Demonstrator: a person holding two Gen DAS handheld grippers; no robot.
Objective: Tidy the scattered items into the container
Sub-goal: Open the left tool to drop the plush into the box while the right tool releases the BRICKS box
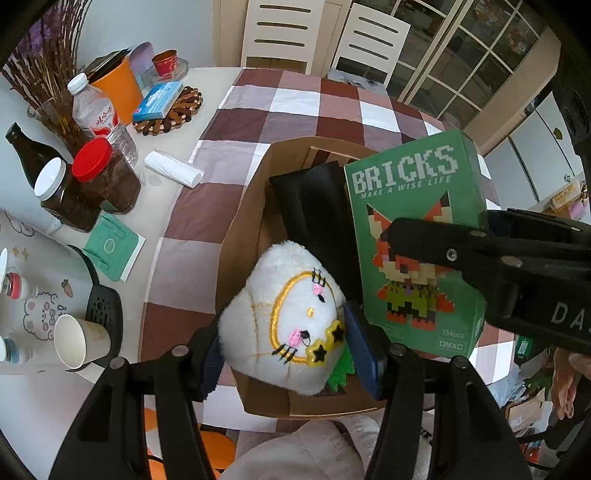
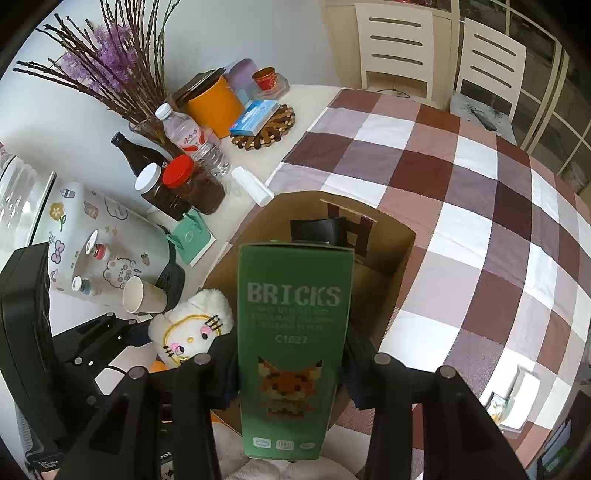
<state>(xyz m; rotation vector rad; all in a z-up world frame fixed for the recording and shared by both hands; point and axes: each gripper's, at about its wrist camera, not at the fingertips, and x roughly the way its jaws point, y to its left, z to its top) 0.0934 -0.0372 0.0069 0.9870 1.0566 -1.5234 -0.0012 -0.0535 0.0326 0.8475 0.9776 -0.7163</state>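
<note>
Over the cardboard box (image 1: 236, 229), left gripper (image 1: 284, 343) is clamping the white plush (image 1: 280, 317), right gripper (image 2: 291, 363) clamping the green Bricks box (image 2: 293, 332); both are crowding one opening, risking collision.

A table (image 2: 332, 99) under a brown-and-white checked cloth (image 2: 480, 206) stands by a pale wall (image 2: 258, 33), with two cream slatted chairs (image 1: 280, 33) and a gridded window (image 1: 476, 55) beyond, in daylight.
</note>
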